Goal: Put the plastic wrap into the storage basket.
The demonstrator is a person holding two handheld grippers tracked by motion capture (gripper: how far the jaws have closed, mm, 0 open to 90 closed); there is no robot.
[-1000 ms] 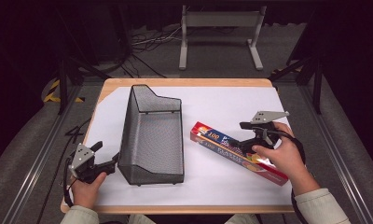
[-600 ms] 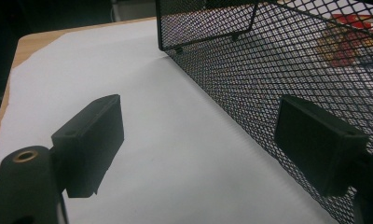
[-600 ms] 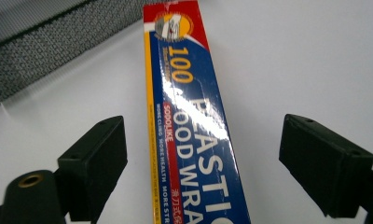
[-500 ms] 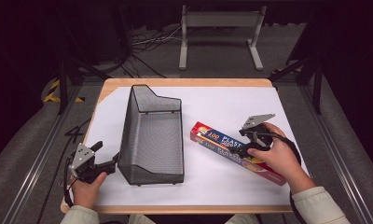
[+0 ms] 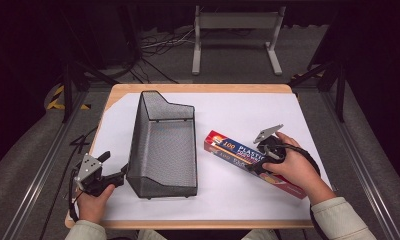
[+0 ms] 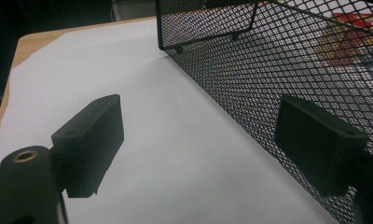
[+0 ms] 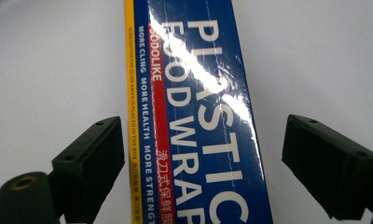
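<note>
High view: we see the right gripper (image 5: 258,167) poised over the plastic wrap box (image 5: 233,152), which lies flat on the white sheet (image 5: 248,112) just right of the mesh basket (image 5: 163,145); our left gripper (image 5: 119,176) waits by the basket's near left corner, likely to steady it.

Left gripper view: jaws spread, with nothing but sheet between them, basket wall (image 6: 278,70) beside one.

Right gripper view: jaws spread, straddling the box (image 7: 194,116) across its width, squared up, we judge, for a grasp.
</note>
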